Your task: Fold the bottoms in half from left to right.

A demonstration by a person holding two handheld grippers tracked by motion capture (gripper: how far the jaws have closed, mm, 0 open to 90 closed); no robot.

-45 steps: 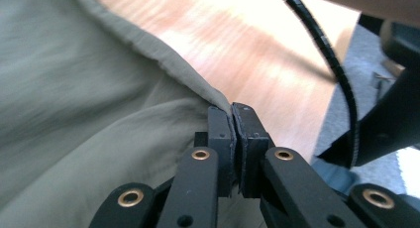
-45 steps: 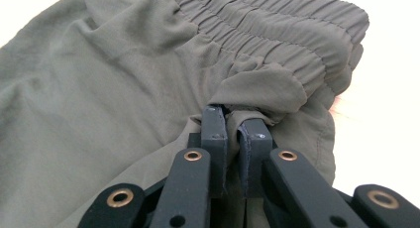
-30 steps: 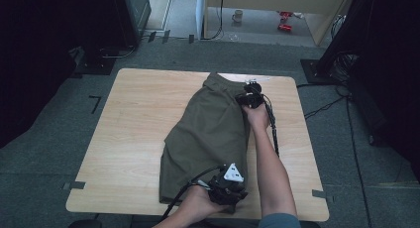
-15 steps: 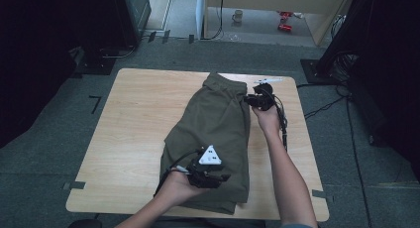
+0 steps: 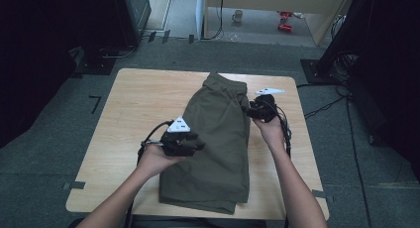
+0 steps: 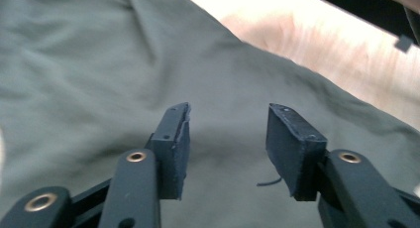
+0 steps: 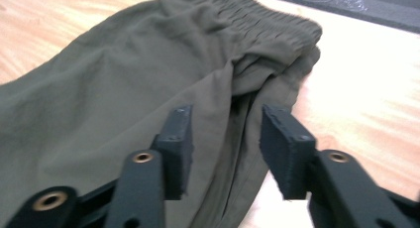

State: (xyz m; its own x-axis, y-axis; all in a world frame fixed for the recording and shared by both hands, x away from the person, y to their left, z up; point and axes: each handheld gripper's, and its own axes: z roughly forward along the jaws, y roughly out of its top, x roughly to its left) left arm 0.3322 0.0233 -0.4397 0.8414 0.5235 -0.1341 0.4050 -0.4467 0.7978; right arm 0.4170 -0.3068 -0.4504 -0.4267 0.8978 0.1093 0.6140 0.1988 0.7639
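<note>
Item 1, olive shorts (image 5: 218, 148): folded lengthwise, lying flat on the table (image 5: 124, 139), elastic waistband (image 7: 257, 20) at the far end from you, leg hems at the near edge. The cloth lies directly under and ahead of your left hand-held gripper (image 5: 195, 144) and just to the left of your right hand-held gripper (image 5: 251, 110).

Item 2, left hand-held gripper: you hold it over the left side of the shorts, about midway down their length, jaws pointing across the cloth. In the left gripper view (image 6: 228, 139) the jaws stand parted with nothing between them; the olive fabric spreads beneath and beyond the tips, and bare table wood shows past the cloth's far edge. Released, grasping nothing.

Item 3, right hand-held gripper: you hold it at the right edge of the shorts, close to the waistband end. In the right gripper view (image 7: 225, 139) the jaws stand apart and empty; the layered side edge of the shorts runs between and just ahead of the tips, the gathered waistband lies farther ahead, and bare wood lies to the right of the jaws. Released, grasping nothing.

Item 4, table: light wood, carrying the shorts; its surface shows on both sides of each hand-held gripper
</note>
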